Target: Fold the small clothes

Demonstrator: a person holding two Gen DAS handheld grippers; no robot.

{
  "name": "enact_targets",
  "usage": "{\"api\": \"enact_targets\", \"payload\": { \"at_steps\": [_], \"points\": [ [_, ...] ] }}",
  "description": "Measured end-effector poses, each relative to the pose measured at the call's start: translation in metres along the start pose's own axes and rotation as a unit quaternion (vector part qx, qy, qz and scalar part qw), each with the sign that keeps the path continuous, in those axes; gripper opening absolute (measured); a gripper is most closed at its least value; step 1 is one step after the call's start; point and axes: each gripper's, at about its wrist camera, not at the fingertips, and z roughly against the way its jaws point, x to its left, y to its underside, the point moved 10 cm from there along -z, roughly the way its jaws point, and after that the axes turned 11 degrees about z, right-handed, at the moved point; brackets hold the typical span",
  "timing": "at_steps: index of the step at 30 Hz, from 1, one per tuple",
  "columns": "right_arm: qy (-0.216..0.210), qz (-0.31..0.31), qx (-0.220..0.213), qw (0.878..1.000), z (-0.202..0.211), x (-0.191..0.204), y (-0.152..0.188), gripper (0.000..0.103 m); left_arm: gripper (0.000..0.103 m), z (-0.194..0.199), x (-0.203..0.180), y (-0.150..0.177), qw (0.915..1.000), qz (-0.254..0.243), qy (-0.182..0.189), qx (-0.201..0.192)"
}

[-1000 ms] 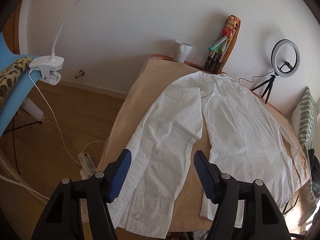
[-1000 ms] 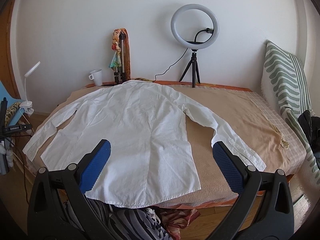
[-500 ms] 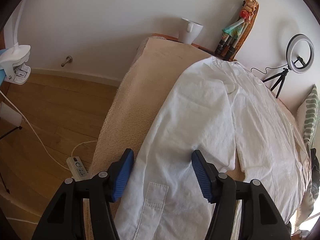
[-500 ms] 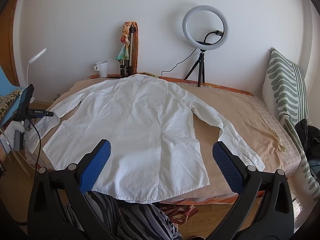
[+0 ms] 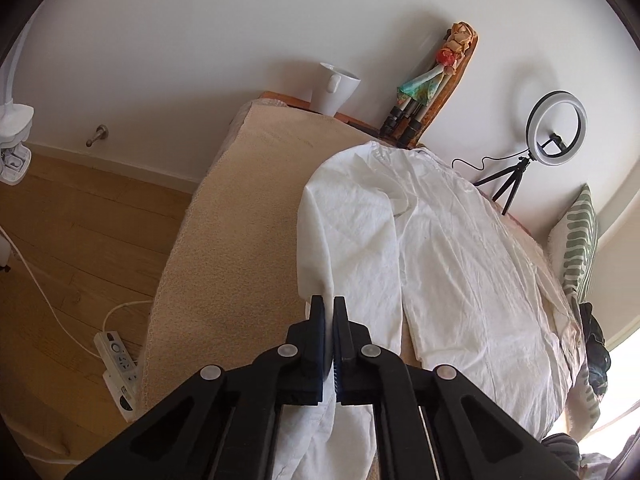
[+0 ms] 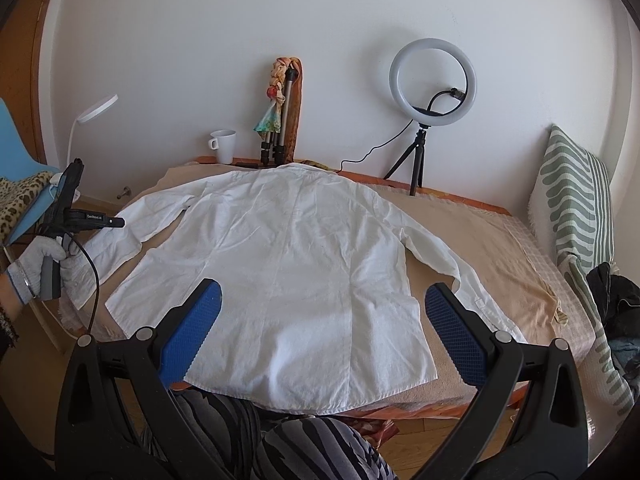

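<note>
A white long-sleeved shirt [image 6: 296,264] lies spread back-up on a beige-covered bed [image 6: 480,240]. In the left wrist view my left gripper [image 5: 328,312] is shut on the shirt's left sleeve [image 5: 344,248], pinching a raised fold of it near the bed's left side. In the right wrist view my left gripper's body [image 6: 68,208] shows at the far left, held in a gloved hand. My right gripper [image 6: 324,320] is open and empty, hovering over the shirt's hem near the bed's front edge. The right sleeve [image 6: 460,276] lies flat.
A white mug [image 6: 224,146], a doll with tripod legs [image 6: 280,116] and a ring light on a tripod [image 6: 432,80] stand along the far wall. A striped pillow [image 6: 576,208] lies at the right. A power strip [image 5: 118,364] lies on the wood floor at left.
My left gripper moved forward along the left sleeve and shut on it, raising a fold. My right gripper stayed open over the hem.
</note>
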Motion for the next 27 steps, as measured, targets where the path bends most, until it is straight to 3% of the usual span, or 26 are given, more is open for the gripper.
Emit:
{"api": "enact_targets", "payload": {
  "at_steps": [8, 14, 17, 23, 27],
  "points": [
    [-0.023, 0.003, 0.010, 1.000, -0.023, -0.001, 0.004, 0.103, 0.000, 0.005, -0.092, 0.007, 0.9974, -0.052, 0.051, -0.006],
    [-0.062, -0.033, 0.021, 0.997, -0.048, -0.012, 0.007, 0.103, 0.000, -0.015, -0.158, 0.049, 0.9919, -0.107, 0.064, 0.022],
    [-0.077, -0.031, 0.025, 0.996, -0.059, -0.013, 0.010, 0.103, 0.034, -0.026, -0.169, 0.076, 0.9888, -0.136, 0.045, 0.041],
    [-0.128, -0.024, 0.022, 0.991, -0.087, -0.010, 0.003, 0.103, 0.041, 0.023, -0.161, 0.099, 0.9901, -0.135, 0.038, 0.005],
    [-0.189, -0.027, 0.018, 0.981, -0.113, 0.007, -0.015, 0.102, 0.057, 0.065, -0.122, 0.105, 0.9915, -0.125, -0.009, -0.037]
  ]
}}
